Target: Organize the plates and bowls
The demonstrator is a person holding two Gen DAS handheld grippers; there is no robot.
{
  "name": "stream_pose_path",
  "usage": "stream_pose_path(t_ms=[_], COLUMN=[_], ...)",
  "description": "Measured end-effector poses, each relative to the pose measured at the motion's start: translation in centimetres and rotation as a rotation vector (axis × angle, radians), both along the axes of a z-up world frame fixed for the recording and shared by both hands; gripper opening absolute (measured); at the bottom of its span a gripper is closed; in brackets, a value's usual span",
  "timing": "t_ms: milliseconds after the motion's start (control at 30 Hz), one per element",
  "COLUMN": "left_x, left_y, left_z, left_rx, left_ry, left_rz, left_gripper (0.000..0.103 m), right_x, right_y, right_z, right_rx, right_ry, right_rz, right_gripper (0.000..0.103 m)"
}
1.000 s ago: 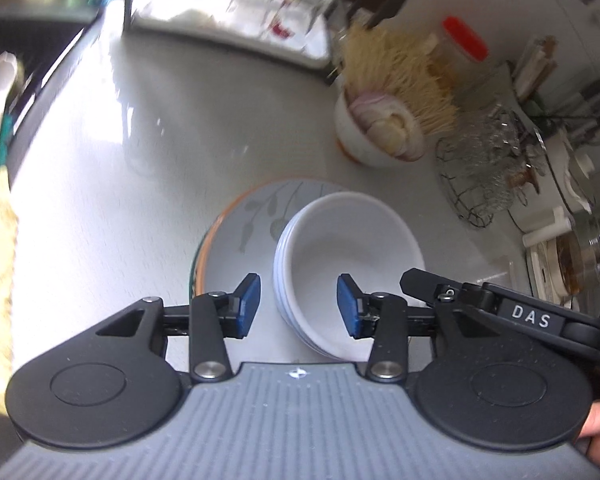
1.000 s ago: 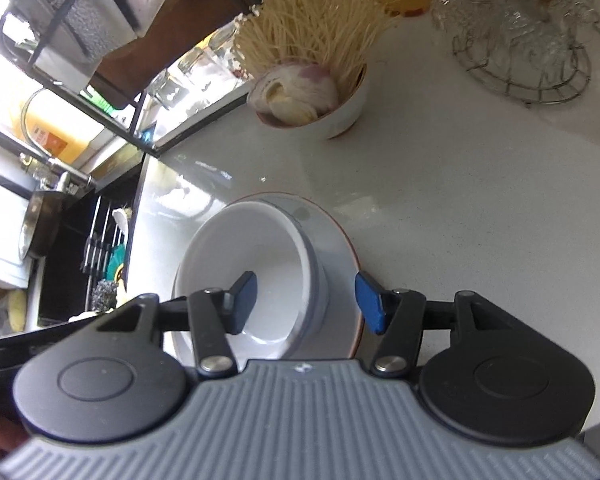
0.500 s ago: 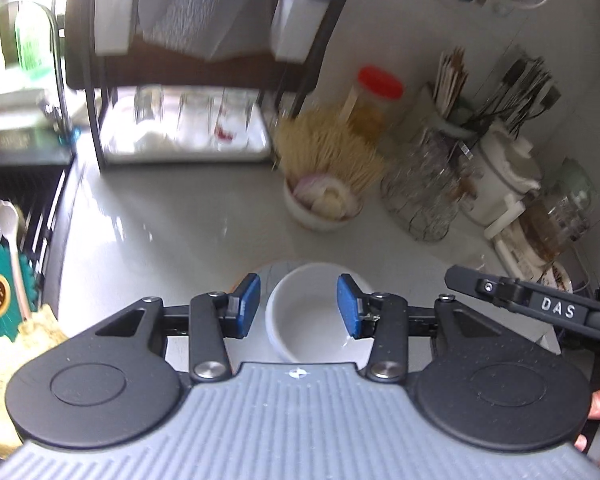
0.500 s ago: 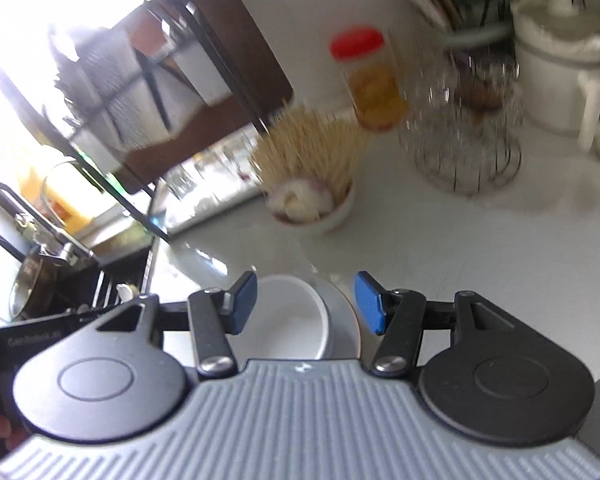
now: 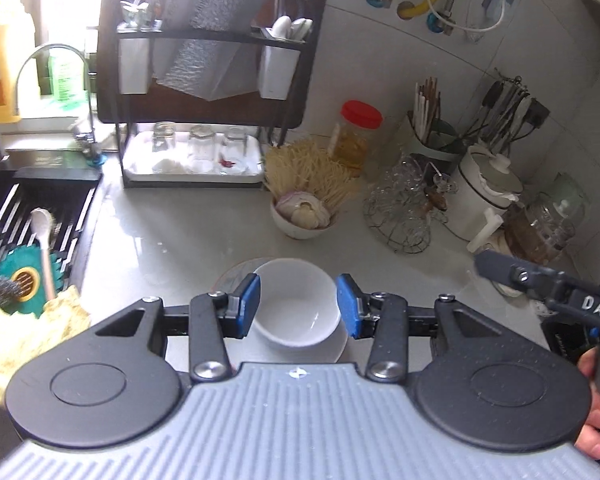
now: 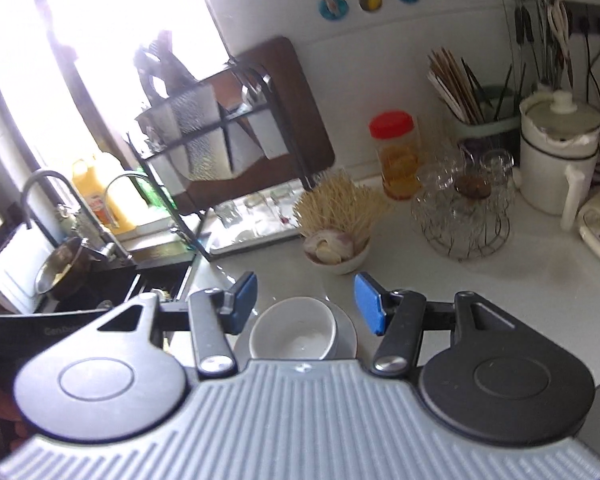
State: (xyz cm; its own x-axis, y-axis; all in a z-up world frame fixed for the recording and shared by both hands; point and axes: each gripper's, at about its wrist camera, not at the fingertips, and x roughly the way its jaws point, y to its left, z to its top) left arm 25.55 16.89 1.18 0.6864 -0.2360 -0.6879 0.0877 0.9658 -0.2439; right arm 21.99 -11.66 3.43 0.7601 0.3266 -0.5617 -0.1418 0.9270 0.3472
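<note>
A stack of white bowls (image 5: 296, 308) sits on a plate (image 5: 332, 350) with an orange rim on the white counter. It also shows in the right wrist view, bowls (image 6: 294, 330) on plate (image 6: 346, 334). My left gripper (image 5: 298, 306) is open and empty, held well above the bowls. My right gripper (image 6: 306, 304) is open and empty, also above and behind the stack. The right gripper's body shows at the right edge of the left wrist view (image 5: 548, 284).
A small bowl of onion and garlic (image 5: 304, 216) with noodle sticks stands behind the stack. A wire basket of glasses (image 5: 404, 208), a red-lidded jar (image 5: 356, 136), a white pot (image 5: 488, 196) and a dish rack (image 5: 196, 120) line the back. The sink (image 5: 28, 248) is at left.
Both grippers have lifted up and back from the bowls and plate, still open. The stack now looks smaller and lower in both views.
</note>
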Motion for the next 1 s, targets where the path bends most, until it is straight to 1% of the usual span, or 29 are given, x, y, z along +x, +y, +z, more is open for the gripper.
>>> stream_pose_path(t_ms=[233, 367, 600, 700, 833, 1000], left_x=[-5.0, -7.4, -10.6, -12.1, -13.9, -15.3], left_y=[-0.8, -1.5, -2.8, -3.6, -4.4, -5.3], left_z=[0.8, 0.8, 0.7, 0.5, 0.2, 0.1], left_rx=[0.015, 0.014, 0.003, 0.02, 0.023, 0.039], left_ry=[-0.015, -0.018, -0.014, -0.017, -0.023, -0.037], left_rz=[0.051, 0.07, 0.093, 0.102, 0.114, 0.116], left_gripper=[0.048, 0.049, 0.049, 0.05, 0.05, 0.05], right_x=[-3.3, -5.1, -7.9, -9.1, -10.2, -11.2], right_y=[-0.3, -0.8, -2.2, -2.9, -3.4, -3.7], right_z=[0.4, 0.7, 0.3, 0.0, -0.6, -1.1], right_rx=[0.008, -0.012, -0.022, -0.028, -0.027, -0.029], right_ry=[-0.013, -0.038, -0.025, -0.031, -0.024, -0.017], right_rz=[0.053, 0.066, 0.082, 0.073, 0.082, 0.101], right_gripper=[0.058, 0.058, 0.058, 0.058, 0.058, 0.058])
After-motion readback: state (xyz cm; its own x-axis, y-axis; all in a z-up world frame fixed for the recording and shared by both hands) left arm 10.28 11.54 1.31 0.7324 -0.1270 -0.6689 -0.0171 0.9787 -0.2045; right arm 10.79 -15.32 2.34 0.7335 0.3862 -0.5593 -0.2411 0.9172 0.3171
